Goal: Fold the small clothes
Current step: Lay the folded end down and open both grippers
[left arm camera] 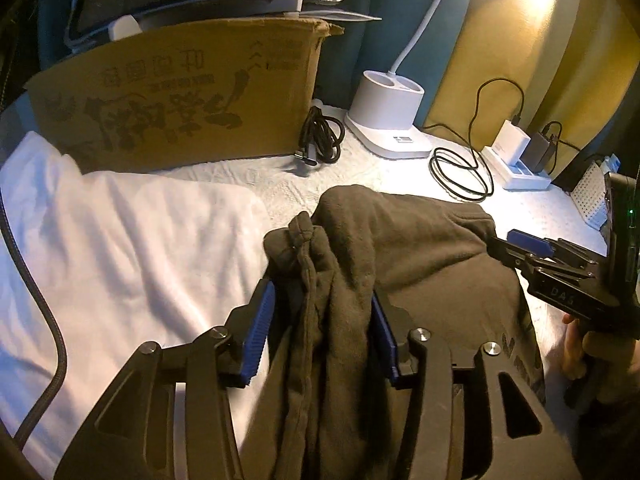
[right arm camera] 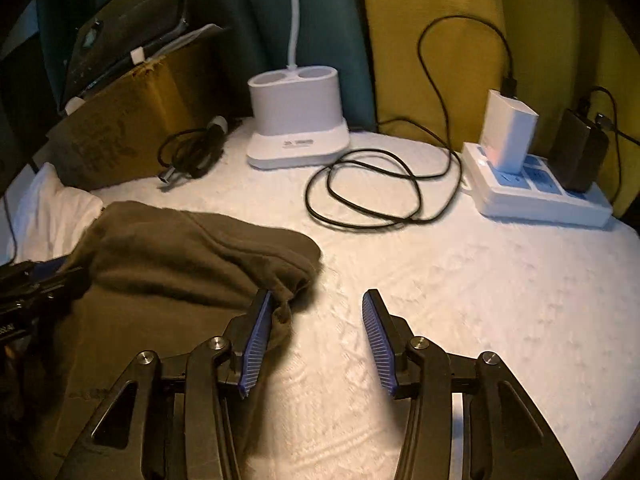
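Observation:
A dark olive-brown garment (left arm camera: pixel 420 248) lies partly folded on the white textured table cover (right arm camera: pixel 460 300); it also shows in the right wrist view (right arm camera: pixel 180 252). My left gripper (left arm camera: pixel 322 300) has a bunched fold with a drawstring between its blue pads (left arm camera: pixel 260 332), which stand wide apart beside the cloth. My right gripper (right arm camera: pixel 316 312) is open, its left pad (right arm camera: pixel 258 332) touching the garment's right edge, nothing held; it also shows in the left wrist view (left arm camera: pixel 520 244) at the garment's far right.
A white cloth (left arm camera: pixel 120 248) lies left of the garment. A cardboard box (left arm camera: pixel 180 96) stands behind. A white lamp base (right arm camera: pixel 298 120), coiled black cables (right arm camera: pixel 372 188) and a power strip with chargers (right arm camera: pixel 536 192) sit at the back and right.

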A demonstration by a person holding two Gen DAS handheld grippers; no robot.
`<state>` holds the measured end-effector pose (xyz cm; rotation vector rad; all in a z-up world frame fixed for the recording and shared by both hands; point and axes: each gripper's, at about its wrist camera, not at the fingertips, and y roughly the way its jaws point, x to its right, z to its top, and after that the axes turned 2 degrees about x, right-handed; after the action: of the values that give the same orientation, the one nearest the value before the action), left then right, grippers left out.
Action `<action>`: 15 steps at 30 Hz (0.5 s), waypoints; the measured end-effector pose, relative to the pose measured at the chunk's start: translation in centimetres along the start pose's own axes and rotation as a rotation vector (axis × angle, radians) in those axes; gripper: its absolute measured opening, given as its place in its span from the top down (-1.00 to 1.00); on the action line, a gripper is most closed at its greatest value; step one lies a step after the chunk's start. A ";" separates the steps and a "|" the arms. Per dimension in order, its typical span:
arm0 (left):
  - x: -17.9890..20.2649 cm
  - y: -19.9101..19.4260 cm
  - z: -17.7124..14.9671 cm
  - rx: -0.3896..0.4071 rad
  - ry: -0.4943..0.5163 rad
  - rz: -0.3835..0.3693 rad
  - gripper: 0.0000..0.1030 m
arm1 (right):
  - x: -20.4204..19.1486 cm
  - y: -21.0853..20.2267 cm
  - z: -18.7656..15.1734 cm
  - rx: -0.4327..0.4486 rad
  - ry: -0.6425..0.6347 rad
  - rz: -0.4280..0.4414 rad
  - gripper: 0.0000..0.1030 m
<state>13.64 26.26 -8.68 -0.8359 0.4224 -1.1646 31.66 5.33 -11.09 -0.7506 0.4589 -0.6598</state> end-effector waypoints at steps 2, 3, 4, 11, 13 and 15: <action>0.0 -0.5 -0.1 0.004 0.000 0.013 0.06 | 0.2 -0.4 -0.3 -0.005 0.001 -0.012 0.05; 0.1 -0.7 -0.2 0.005 0.004 0.020 0.06 | 0.3 -0.6 -0.3 -0.007 0.003 -0.016 0.05; 0.1 -1.0 -0.3 0.007 0.006 0.028 0.05 | 0.3 -0.9 -0.5 -0.007 0.005 -0.021 0.05; 0.0 -3.1 -1.2 0.013 -0.006 0.032 0.04 | 0.1 -2.8 -1.4 0.004 -0.003 -0.032 0.05; 0.1 -3.8 -1.7 0.016 -0.004 0.030 0.04 | -0.1 -3.5 -1.8 0.006 -0.005 -0.029 0.05; 0.2 -4.4 -2.2 0.019 0.000 0.029 0.04 | -0.4 -4.0 -2.2 0.011 -0.012 -0.029 0.05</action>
<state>9.42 24.61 -6.70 -0.8112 0.4218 -1.1402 28.55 2.36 -9.45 -0.7510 0.4342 -0.6840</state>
